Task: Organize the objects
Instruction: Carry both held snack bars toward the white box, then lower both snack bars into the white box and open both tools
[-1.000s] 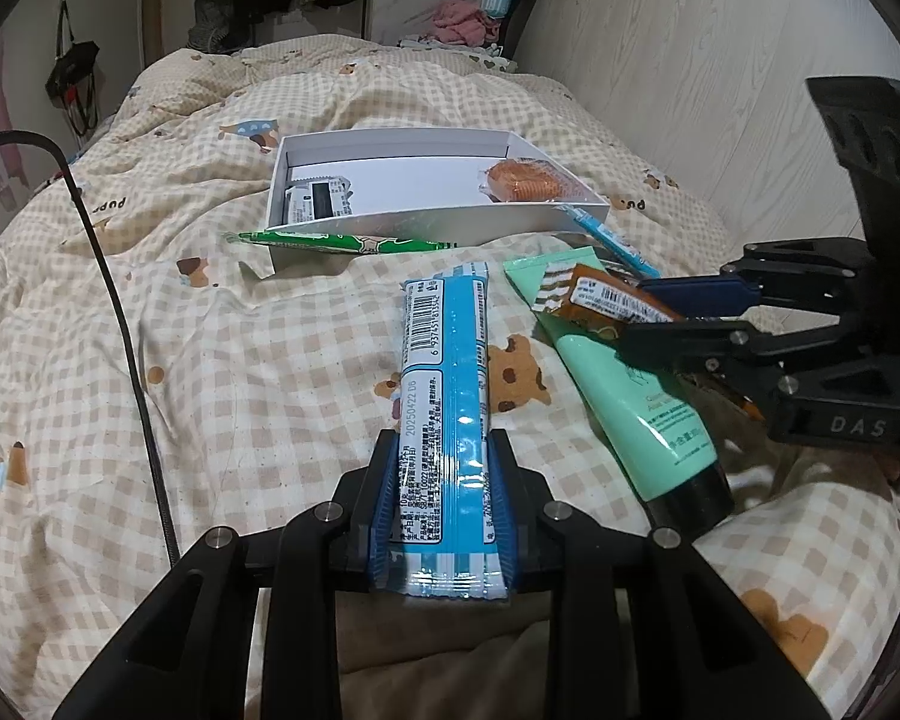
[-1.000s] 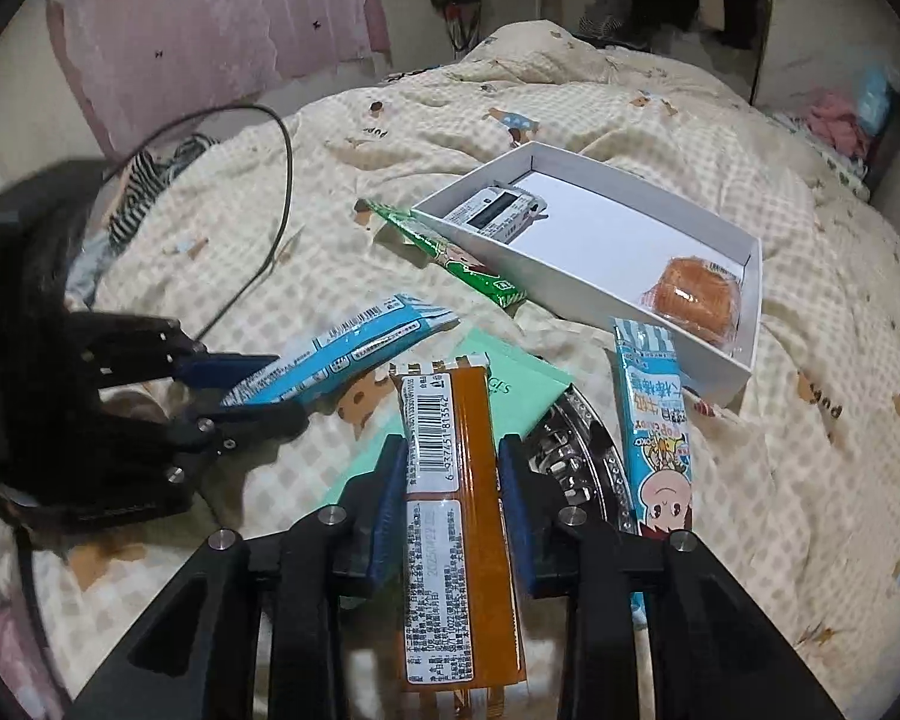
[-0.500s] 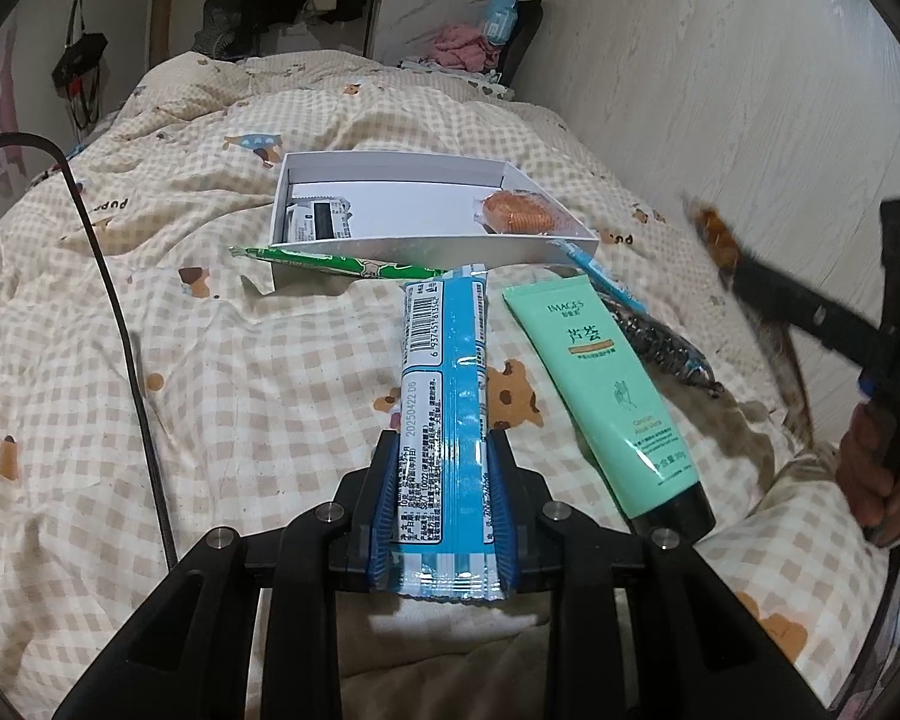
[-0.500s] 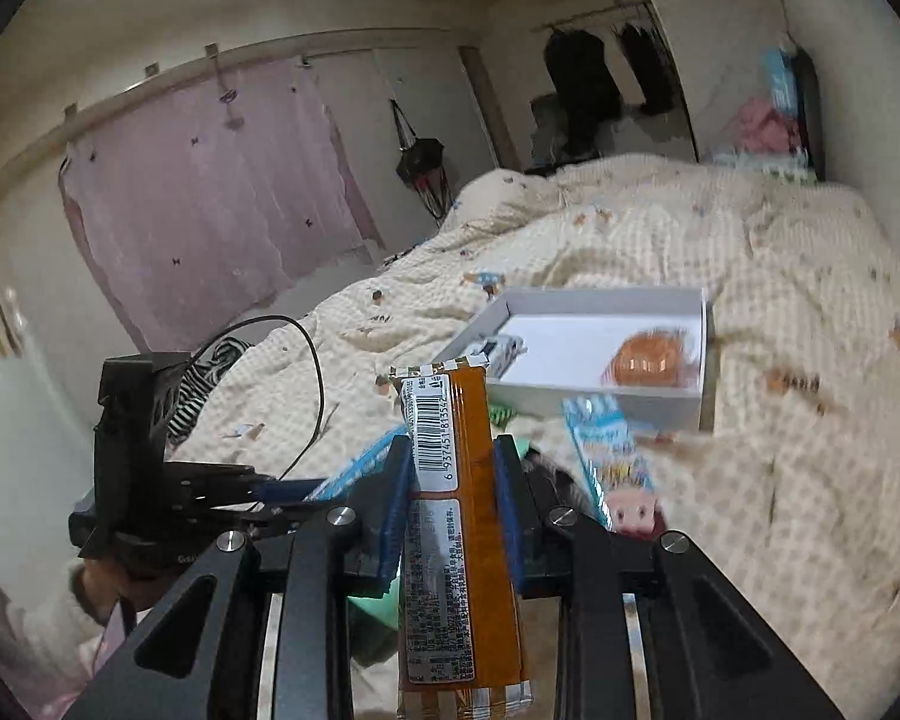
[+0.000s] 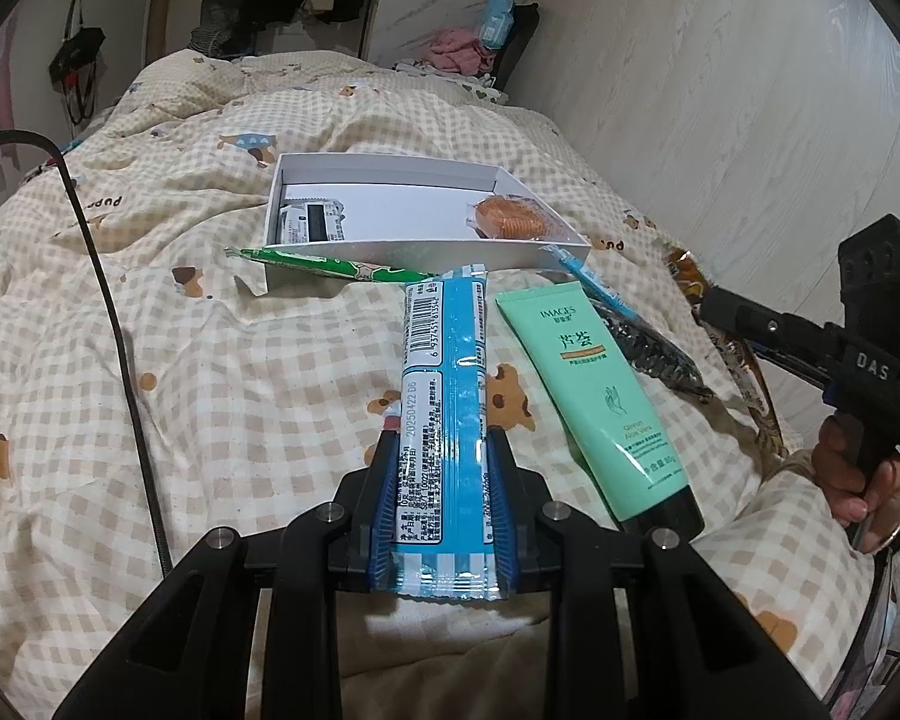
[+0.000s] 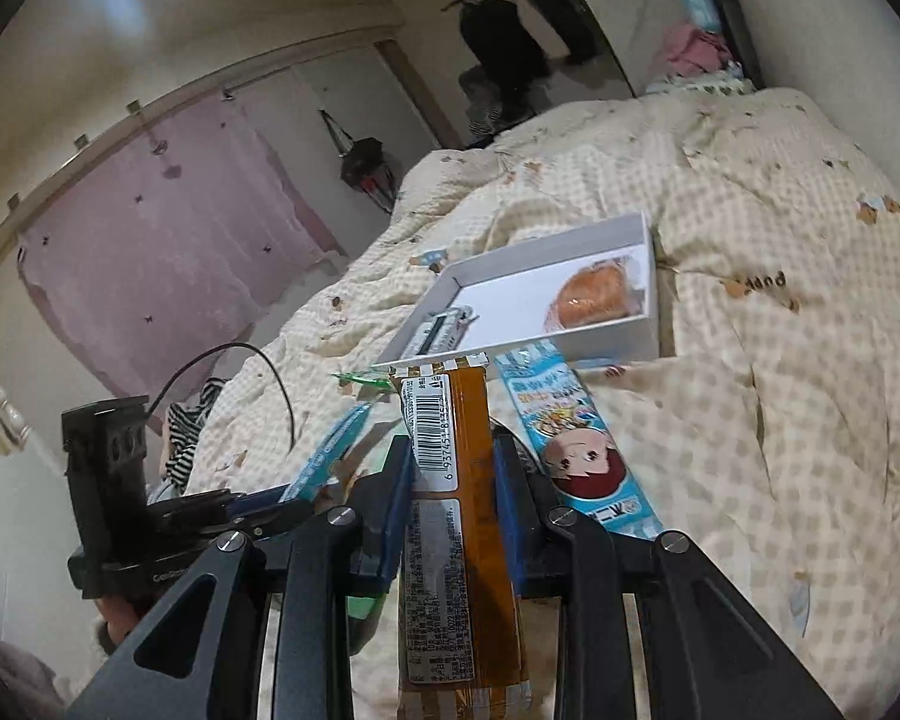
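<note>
Left wrist view: the left gripper (image 5: pixel 443 480) has kept its place, fingers clenched on the blue snack pack (image 5: pixel 444 414), a long glossy foil sachet lifted over the checked quilt (image 5: pixel 240 390). A second ago the right gripper (image 5: pixel 744 324) lay low across the mint tube (image 5: pixel 594 402); it now stands off at the right edge with the brown snack pack (image 5: pixel 687 276) raised, so the smooth plastic tube and the dark crinkled packet (image 5: pixel 648 348) beside it are uncovered. The white box (image 5: pixel 390 252), rigid card with shallow walls, sits far centre, holding two wrapped items.

Right wrist view: the fingers are grasping the brown snack pack (image 6: pixel 450 468), a slim foil bar. The view has rolled and lifted off the bed. By my judgement both packs are ready for carriage to the white box (image 6: pixel 645 324); the cartoon pack (image 6: pixel 570 450) remains on the quilt.
</note>
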Available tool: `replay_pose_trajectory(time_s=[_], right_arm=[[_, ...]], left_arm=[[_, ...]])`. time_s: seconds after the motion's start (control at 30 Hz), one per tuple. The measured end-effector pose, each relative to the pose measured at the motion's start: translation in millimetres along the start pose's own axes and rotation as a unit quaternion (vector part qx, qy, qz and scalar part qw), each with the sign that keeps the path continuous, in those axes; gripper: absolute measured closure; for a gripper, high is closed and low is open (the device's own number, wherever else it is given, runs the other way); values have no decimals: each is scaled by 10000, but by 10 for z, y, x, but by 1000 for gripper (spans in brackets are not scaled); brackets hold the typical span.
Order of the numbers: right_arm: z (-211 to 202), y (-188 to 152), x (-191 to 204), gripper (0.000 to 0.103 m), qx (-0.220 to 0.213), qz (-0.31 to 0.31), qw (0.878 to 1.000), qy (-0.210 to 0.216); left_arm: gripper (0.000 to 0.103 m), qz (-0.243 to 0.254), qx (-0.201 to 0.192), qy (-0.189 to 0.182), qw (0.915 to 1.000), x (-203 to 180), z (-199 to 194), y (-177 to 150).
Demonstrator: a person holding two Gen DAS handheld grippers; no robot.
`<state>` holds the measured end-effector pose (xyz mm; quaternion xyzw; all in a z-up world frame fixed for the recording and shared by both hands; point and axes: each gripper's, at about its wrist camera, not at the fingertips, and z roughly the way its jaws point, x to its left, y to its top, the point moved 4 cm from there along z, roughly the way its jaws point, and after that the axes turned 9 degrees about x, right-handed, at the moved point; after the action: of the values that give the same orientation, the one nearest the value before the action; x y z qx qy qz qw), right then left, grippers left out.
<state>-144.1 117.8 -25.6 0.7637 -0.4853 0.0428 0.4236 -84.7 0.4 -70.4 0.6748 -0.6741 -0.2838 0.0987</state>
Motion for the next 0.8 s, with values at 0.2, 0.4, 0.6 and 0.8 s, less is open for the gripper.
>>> replay_pose_trajectory(time_s=[0.2,0.4,0.6,0.8], right_arm=[[109,-34,-111,75,282,272,9990,222],[138,-52,-51,75,371,146,9991,156],[141,-11,-72,82,477,222,9985,-158],[29,447,52,82,417,28,9987,303]], left_arm=[[72,-23,34,8,10000,7,17,0],[72,-33,48,49,10000,19,26,0],[72,21,-121,16,9999,50,-130,116],[72,67,-939,431,9946,139,-677,736]])
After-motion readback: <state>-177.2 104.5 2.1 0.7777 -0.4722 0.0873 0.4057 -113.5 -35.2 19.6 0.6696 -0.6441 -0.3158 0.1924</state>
